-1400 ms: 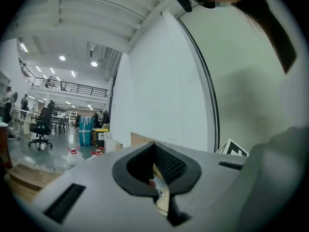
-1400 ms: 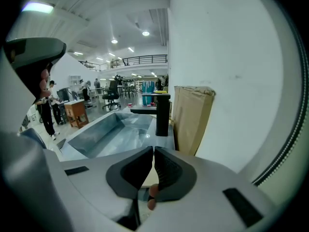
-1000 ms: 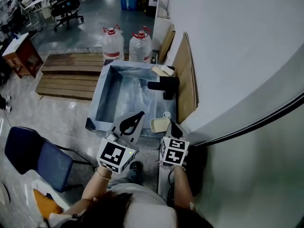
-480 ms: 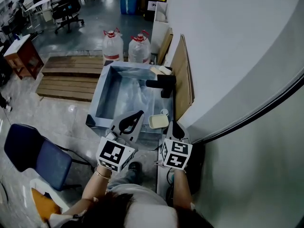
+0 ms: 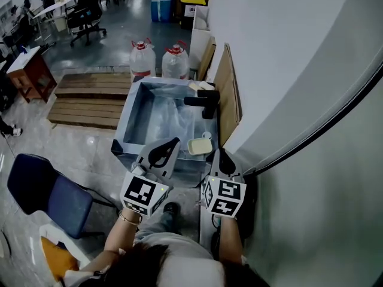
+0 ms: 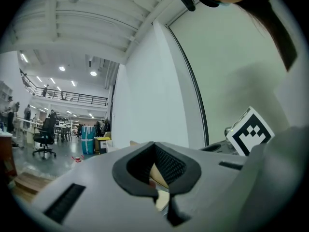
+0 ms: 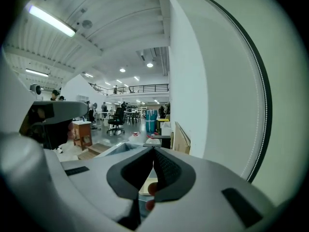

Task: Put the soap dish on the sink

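The cream soap dish (image 5: 199, 146) lies on the near right corner of the metal sink (image 5: 133, 115), in front of the black faucet (image 5: 203, 103). My right gripper (image 5: 219, 152) is just right of the dish and nearer me, shut, with a small gap to the dish. In the right gripper view the jaw tips (image 7: 154, 149) meet, and the dish (image 7: 145, 187) shows through the opening below them. My left gripper (image 5: 177, 141) hangs over the sink's near rim, left of the dish, shut and holding nothing; its tips (image 6: 154, 144) meet too.
Two water bottles (image 5: 142, 58) with red caps stand behind the sink. Wooden pallets (image 5: 90, 97) lie to its left, and a blue chair (image 5: 42, 190) is near left. A wooden board (image 5: 224, 94) leans on the white wall at the right. A pale block (image 5: 199, 86) rests on the far rim.
The right gripper has drawn back toward me. The soap dish, which was against its tip a second ago, now sits apart on the sink rim. The left gripper has barely moved.
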`<move>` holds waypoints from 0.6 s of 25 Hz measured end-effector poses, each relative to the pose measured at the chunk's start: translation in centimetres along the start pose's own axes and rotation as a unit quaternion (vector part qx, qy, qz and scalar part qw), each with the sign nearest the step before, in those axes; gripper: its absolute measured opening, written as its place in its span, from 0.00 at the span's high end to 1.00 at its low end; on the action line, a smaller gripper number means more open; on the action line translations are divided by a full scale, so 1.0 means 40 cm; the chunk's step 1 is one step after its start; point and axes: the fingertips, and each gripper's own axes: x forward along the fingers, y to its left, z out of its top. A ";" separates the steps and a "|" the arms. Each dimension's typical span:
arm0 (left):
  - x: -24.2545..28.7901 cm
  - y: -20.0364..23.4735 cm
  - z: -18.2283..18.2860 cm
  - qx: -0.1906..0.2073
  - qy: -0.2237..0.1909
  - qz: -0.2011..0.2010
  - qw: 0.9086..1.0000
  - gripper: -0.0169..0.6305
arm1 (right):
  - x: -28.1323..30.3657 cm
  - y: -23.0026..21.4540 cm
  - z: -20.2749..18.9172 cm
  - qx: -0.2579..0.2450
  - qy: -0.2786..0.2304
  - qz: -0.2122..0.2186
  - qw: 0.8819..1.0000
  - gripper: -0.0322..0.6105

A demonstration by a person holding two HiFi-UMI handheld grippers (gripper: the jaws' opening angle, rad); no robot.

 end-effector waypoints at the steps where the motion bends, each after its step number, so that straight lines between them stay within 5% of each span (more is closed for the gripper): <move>1: -0.006 -0.005 0.003 0.001 -0.001 0.000 1.000 0.96 | -0.012 0.002 0.007 -0.002 -0.004 0.000 1.000 0.91; 15: -0.074 -0.072 0.037 0.005 -0.007 0.000 1.000 0.96 | -0.152 0.018 0.061 -0.009 -0.049 0.004 0.999 0.91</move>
